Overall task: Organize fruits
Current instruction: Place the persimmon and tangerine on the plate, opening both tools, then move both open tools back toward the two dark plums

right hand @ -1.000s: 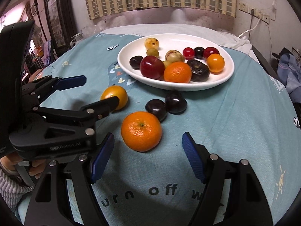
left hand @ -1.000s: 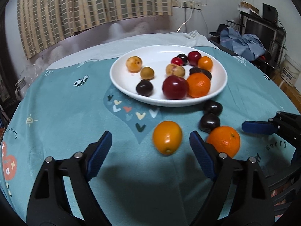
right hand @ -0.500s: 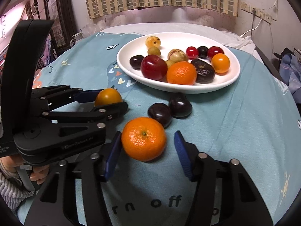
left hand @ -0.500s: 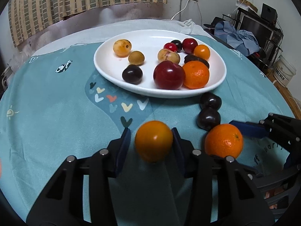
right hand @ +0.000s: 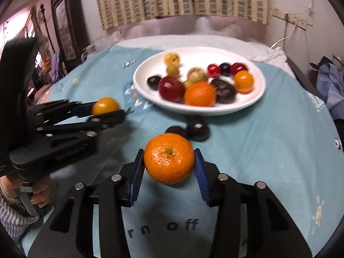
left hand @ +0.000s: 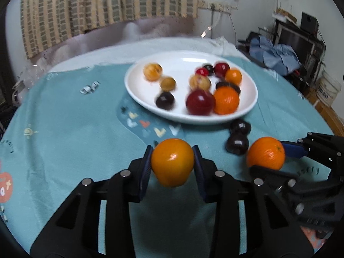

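My left gripper (left hand: 172, 161) has its blue pads pressed on both sides of a smooth orange fruit (left hand: 172, 165), its jaws still closing, low over the teal cloth. My right gripper (right hand: 169, 163) grips a dimpled mandarin (right hand: 169, 157) the same way, jaws also closing. Each gripper shows in the other view: the left gripper (right hand: 106, 112) with its fruit (right hand: 105, 105) at the left, the mandarin (left hand: 266, 153) at the right. Beyond them the white plate (left hand: 139, 92) holds several fruits. Whether the held fruits touch the cloth I cannot tell.
Two dark plums (left hand: 237, 144) lie on the cloth just before the plate's near rim (right hand: 255, 99), between the two grippers. A hand and grey sleeve (right hand: 13, 202) hold the left gripper. Furniture and clothes stand beyond the table's right edge.
Both grippers' jaws went from wide apart to pressed on their fruits: the left on the smooth orange fruit, the right on the mandarin. Both came forward around them.
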`<state>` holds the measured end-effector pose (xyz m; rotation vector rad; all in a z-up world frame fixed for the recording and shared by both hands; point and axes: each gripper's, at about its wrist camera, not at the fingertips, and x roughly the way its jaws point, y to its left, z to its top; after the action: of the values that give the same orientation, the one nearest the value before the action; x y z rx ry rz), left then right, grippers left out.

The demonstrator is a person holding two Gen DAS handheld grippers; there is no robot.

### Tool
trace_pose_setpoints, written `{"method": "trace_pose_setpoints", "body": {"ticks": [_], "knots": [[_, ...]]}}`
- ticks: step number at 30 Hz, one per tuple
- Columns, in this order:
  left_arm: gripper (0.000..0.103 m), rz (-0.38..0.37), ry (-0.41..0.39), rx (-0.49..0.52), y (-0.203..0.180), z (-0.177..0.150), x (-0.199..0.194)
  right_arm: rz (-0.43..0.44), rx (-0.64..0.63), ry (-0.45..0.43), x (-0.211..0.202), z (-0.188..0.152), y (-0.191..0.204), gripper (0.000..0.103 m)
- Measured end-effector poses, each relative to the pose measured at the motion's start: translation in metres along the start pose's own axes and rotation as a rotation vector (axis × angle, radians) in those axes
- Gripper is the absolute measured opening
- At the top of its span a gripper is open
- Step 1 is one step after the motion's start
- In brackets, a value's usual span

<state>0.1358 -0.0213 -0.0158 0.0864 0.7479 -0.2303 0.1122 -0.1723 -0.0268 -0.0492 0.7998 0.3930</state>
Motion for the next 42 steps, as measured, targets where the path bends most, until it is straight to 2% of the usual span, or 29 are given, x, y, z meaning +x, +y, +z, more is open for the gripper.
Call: {"method": "trace_pose_setpoints", "body": {"ticks": [6, 12, 17, 22, 28, 29, 30, 31, 32, 36, 38, 39, 42], "knots": [[0.037, 0.012, -0.055, -0.035, 0.012, 0.010, -0.021, -0.020, 0.085, -0.111, -0.034, 0.012, -0.025, 0.045], [0.037, 0.019, -0.092, -0.043, 0.012, 0.047, -0.025, -0.020, 0.127, -0.145, -0.047, 0.034, -0.041, 0.045], [0.037, 0.037, -0.109, -0.026, 0.006, 0.080, -0.008, -0.053, 0.098, -0.147, -0.039, 0.067, -0.043, 0.045], [0.037, 0.033, -0.083, -0.062, 0.011, 0.099, 0.030, -0.069, 0.144, -0.151, -0.008, 0.101, -0.060, 0.045], [0.038, 0.015, -0.012, -0.097, 0.022, 0.097, 0.075, -0.050, 0.215, -0.103, 0.047, 0.113, -0.073, 0.047], [0.040, 0.013, 0.000, -0.099, 0.023, 0.095, 0.081, -0.046, 0.224, -0.079, 0.054, 0.112, -0.075, 0.051], [0.051, 0.017, 0.001, -0.095, 0.023, 0.093, 0.083, -0.050, 0.231, -0.074, 0.056, 0.111, -0.077, 0.060], [0.055, 0.036, -0.010, -0.087, 0.023, 0.092, 0.082, -0.056, 0.231, -0.087, 0.054, 0.112, -0.077, 0.061], [0.055, 0.046, -0.018, -0.082, 0.023, 0.090, 0.080, -0.064, 0.225, -0.130, 0.045, 0.110, -0.078, 0.062], [0.056, 0.033, -0.045, -0.088, 0.023, 0.088, 0.059, -0.075, 0.189, -0.206, 0.007, 0.110, -0.069, 0.063], [0.060, 0.056, -0.071, -0.069, 0.019, 0.082, 0.041, -0.073, 0.184, -0.225, -0.010, 0.106, -0.066, 0.063], [0.065, 0.068, -0.083, -0.062, 0.016, 0.078, 0.033, -0.072, 0.181, -0.232, -0.018, 0.104, -0.063, 0.063], [0.067, 0.077, -0.100, -0.040, 0.008, 0.063, 0.011, -0.083, 0.164, -0.239, -0.037, 0.088, -0.056, 0.064]]}}
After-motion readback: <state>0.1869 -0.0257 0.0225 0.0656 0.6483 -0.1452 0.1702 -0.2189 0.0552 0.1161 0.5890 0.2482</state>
